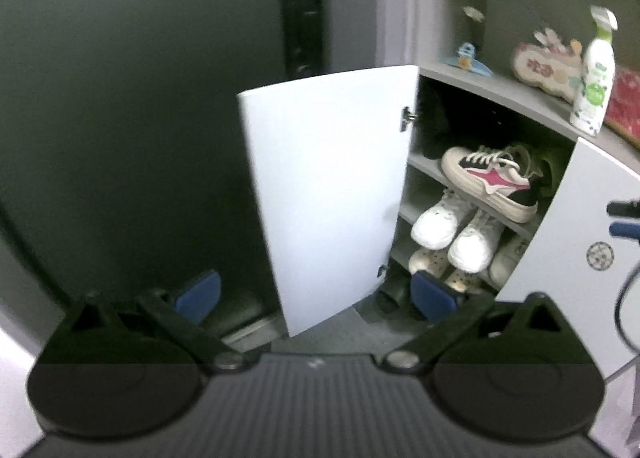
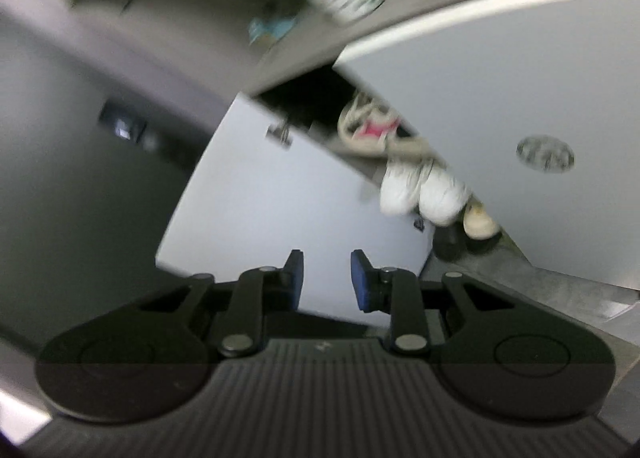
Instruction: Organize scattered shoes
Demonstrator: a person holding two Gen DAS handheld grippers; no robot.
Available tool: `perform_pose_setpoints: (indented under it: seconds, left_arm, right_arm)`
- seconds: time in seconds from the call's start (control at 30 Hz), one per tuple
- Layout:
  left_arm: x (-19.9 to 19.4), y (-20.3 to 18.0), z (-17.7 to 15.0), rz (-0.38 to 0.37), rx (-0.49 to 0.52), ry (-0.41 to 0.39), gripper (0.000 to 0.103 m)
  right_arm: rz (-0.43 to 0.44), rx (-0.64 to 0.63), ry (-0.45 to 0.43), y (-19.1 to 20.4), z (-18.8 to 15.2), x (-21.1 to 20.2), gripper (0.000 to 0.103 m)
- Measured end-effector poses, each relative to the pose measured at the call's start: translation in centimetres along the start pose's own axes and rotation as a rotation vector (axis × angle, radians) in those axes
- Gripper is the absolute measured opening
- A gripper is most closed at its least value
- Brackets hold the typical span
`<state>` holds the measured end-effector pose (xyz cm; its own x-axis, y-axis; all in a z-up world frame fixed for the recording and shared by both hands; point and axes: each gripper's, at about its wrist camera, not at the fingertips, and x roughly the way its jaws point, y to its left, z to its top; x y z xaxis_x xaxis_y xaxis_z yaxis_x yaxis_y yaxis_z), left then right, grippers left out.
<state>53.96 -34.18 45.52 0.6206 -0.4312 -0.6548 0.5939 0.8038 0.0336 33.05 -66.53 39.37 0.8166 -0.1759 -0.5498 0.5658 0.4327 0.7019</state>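
The shoes sit inside a white shoe cabinet (image 1: 560, 242), ahead and to the right of the left claw (image 1: 316, 298) and ahead and a little to the right of the right claw (image 2: 327, 278). The left door (image 1: 328, 194) stands swung open toward the camera, so the opening is reached from its right side. On the upper visible shelf (image 1: 424, 164) lies a cream sneaker with a pink mark (image 1: 490, 182); its long axis runs across the opening, with the toe to the left and pushed out over the shelf edge. Below it a pair of white sneakers (image 1: 456, 230) points toes outward and downward, also hanging over their shelf. Lower still there is a pale perforated shoe (image 1: 430, 262), and something dark on the floor in front of the cabinet that I cannot identify. The left claw is spread wide with nothing between its blue pads (image 1: 200, 294). The right claw is partly apart, with a narrow gap, and also holds nothing. Which claw is nearer to the shoes I cannot say, because the right view is blurred and tilted. I judge that the overhanging shoes need to be pushed back or straightened. On the cabinet top stand a spray bottle (image 1: 594, 74), a blue hair clip (image 1: 470, 60) and a decorated plaque (image 1: 546, 66). The room is dim, with a dark wall and a dark door lock panel (image 1: 300, 10) to the left.
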Motion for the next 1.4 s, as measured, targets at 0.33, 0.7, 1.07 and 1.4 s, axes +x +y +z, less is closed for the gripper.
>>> perform_pose_setpoints:
  seconds: [0.33,0.7,1.07,1.4]
  left_arm:
    - [-8.2,5.1,-9.3,0.087,-0.108,0.032,0.103]
    - [-19.4,-2.1,-19.0,0.402,-0.261,0.108,0.103]
    - [-23.3,-3.3,-27.4,0.239,-0.183,0.22,0.103]
    - [-10.9,3.9,-44.5,0.075,-0.011,0.176,0.103]
  right_arm:
    - [0.034,-0.503,0.244,9.9,-13.8,-3.2,0.029]
    - [0.27,-0.806,0.429,5.5,-19.0,-8.2,0.029]
    - [0.176,-0.857,0.374,0.5,-24.7,-13.8,0.03]
    - [-0.014,-0.758,0.263,-10.1,-39.7,-9.0,0.03]
